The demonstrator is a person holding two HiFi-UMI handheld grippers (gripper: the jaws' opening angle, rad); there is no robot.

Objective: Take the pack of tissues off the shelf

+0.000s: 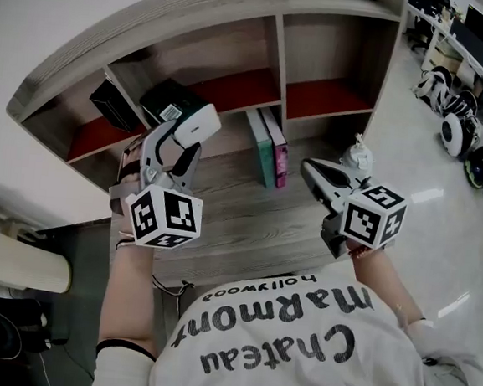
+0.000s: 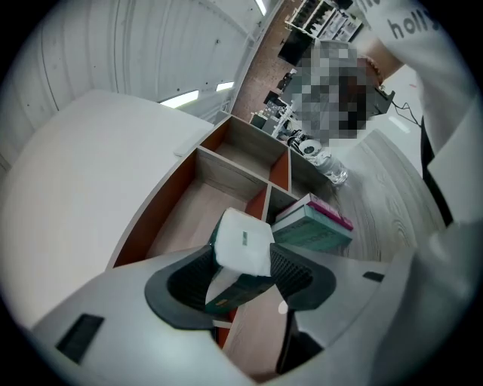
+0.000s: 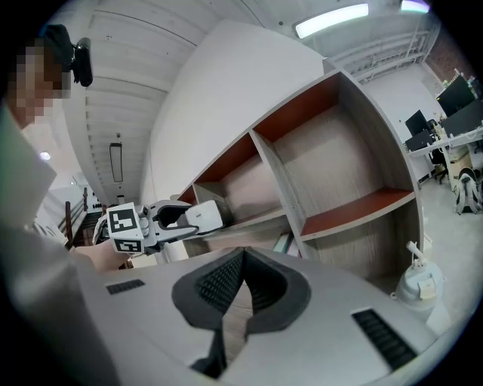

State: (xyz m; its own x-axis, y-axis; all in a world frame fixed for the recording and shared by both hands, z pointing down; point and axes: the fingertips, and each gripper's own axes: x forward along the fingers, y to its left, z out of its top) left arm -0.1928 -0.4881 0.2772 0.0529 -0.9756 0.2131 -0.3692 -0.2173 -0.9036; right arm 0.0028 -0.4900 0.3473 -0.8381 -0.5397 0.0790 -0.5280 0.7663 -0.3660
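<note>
- Left gripper [image 1: 185, 138]: the jaws are clenched on the pack of tissues [image 1: 199, 124]. One ribbed pad bears on each side of the pack.
- Pack of tissues: its white end projects beyond the left jaw tips, and a dark green side runs back between the pads. It hangs in the air in front of the shelf [image 1: 155, 22], clear of every board. It is level with the left-hand compartments.
- Right gripper [image 1: 314, 172]: the jaws are pressed together at the tips with nothing between the pads. This gripper is well apart from the left one and points at the right-hand compartments.
- Ahead of the left jaws and to their left, a dark box [image 1: 113, 103] sits in the outer left compartment.
- Between the two sets of jaws and further in, a teal book and a pink book [image 1: 267, 146] stand side by side on the wood-grain bench [image 1: 247, 222] below the compartments.
- Just beside the right jaws, on their outer side, a small clear spray bottle [image 1: 359, 155] stands upright near the shelf's right wall.
- Both compartments ahead of the right jaws have red-brown floors.
</note>
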